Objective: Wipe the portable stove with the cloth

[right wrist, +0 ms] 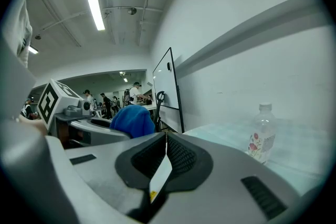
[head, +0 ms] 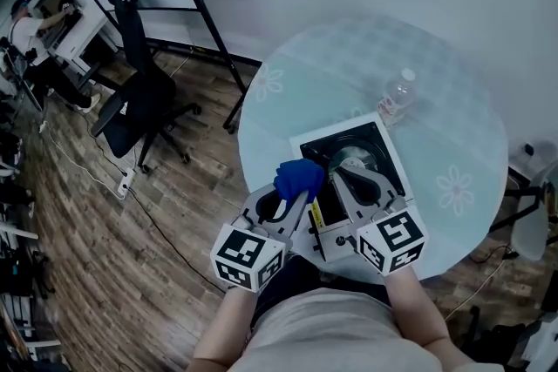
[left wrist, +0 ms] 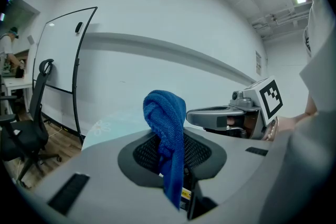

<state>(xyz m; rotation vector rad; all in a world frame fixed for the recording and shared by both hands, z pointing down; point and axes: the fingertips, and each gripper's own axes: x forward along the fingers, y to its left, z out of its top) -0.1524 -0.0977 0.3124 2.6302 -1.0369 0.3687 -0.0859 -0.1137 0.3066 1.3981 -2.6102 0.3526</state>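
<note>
Left gripper [head: 292,198] jaws clamp blue cloth [head: 299,177] at portable stove [head: 342,131] left edge; right gripper [head: 343,174] jaws closed over stove; round desk [head: 458,91] beyond bare.

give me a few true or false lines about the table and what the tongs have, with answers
1. The left tongs are shut on a blue cloth. True.
2. The bottle lies on its side on the stove. False: it stands upright on the table, just past the stove.
3. The stove sits on a round table. True.
4. The right tongs hold the cloth. False: only the left tongs grip it; the right tongs are closed over the stove with no cloth in them.
</note>
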